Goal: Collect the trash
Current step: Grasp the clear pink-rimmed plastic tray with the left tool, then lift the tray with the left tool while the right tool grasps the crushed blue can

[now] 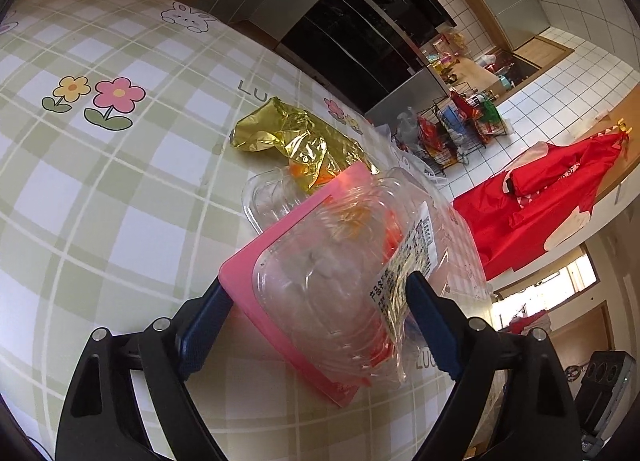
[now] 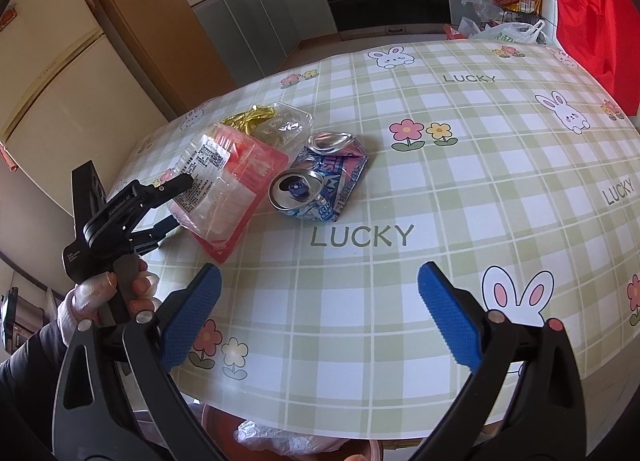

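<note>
Left wrist view: our left gripper [image 1: 320,309] pinches the clear blister pack on pink card [image 1: 316,285], tilted above the bench [image 1: 80,189]; the thin shell could buckle and slip.

Right wrist view: our right gripper [image 2: 320,317] is spread and empty. The crushed can [image 2: 320,177] and gold wrapper [image 2: 250,119] lie touching the pack, so lifting may drag them.

A clear plastic blister pack on pink card [image 1: 320,285], labelled and tilted, sits clamped in the left gripper [image 1: 316,301]; beyond its tips lie a gold foil wrapper [image 1: 292,137], a clear tray [image 1: 268,197] and a crushed blue can [image 2: 320,181].
</note>
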Motion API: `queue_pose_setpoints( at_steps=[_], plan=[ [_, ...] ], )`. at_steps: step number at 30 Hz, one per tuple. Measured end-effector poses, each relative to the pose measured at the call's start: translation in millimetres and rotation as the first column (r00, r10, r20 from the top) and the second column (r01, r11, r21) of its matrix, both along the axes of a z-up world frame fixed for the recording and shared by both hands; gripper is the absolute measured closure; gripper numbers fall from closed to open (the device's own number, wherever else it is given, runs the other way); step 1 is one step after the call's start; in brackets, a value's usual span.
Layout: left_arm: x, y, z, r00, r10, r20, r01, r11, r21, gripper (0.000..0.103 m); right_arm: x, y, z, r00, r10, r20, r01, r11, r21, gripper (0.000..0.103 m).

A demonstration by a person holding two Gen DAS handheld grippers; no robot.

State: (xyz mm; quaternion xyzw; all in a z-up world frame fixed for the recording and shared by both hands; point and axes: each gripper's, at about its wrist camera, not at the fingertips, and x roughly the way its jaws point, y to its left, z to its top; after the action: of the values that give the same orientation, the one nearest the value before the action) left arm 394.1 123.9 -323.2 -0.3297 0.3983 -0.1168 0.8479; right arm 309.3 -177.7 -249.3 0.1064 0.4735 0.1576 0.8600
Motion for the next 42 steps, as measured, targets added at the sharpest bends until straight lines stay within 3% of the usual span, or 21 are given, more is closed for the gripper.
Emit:
queue_pose_setpoints(
  at_steps=[6, 8, 14, 18, 20, 24, 33, 42],
  plan=[
    [-13, 2, 13, 0.999, -0.005, 0.037, 0.004, 1.000, 0.023, 0.043, 11, 1, -9, 1.000, -0.004, 0.005, 0.004, 1.000, -0.020, 0.006],
    [-20, 4, 20, 0.999, -0.001, 0.054, -0.001, 1.000, 0.025, 0.044, 17, 0, -12, 1.000, -0.012, 0.007, 0.012, 1.000, -0.013, 0.006],
    [-46, 11, 47, 0.989, 0.049, 0.139, -0.040, 0.997, -0.066, 0.045, 36, 8, -18, 1.000, -0.008, 0.026, 0.008, 1.000, 0.002, 0.006],
    [-63, 16, 66, 0.977, 0.085, 0.197, -0.074, 0.995, -0.067, 0.045, 54, 29, -23, 0.994, 0.092, 0.063, -0.088, 0.994, -0.069, 0.007],
    [-71, 19, 75, 0.969, 0.103, 0.223, -0.095, 0.994, -0.049, 0.045, 63, 42, -25, 0.981, 0.177, 0.082, -0.165, 0.978, -0.127, 0.018],
    [-90, 30, 88, 0.954, 0.135, 0.267, -0.144, 0.989, 0.016, 0.045, 77, 60, -32, 0.954, 0.288, 0.088, -0.263, 0.940, -0.217, 0.023],
    [-107, 60, 75, 0.949, 0.198, 0.246, -0.209, 0.978, 0.020, 0.044, 97, 83, -52, 0.928, 0.370, 0.048, -0.347, 0.904, -0.249, 0.038],
    [-110, 67, 70, 0.946, 0.208, 0.248, -0.223, 0.974, 0.033, 0.044, 102, 88, -62, 0.924, 0.382, 0.024, -0.358, 0.884, -0.300, 0.040]
  ],
)
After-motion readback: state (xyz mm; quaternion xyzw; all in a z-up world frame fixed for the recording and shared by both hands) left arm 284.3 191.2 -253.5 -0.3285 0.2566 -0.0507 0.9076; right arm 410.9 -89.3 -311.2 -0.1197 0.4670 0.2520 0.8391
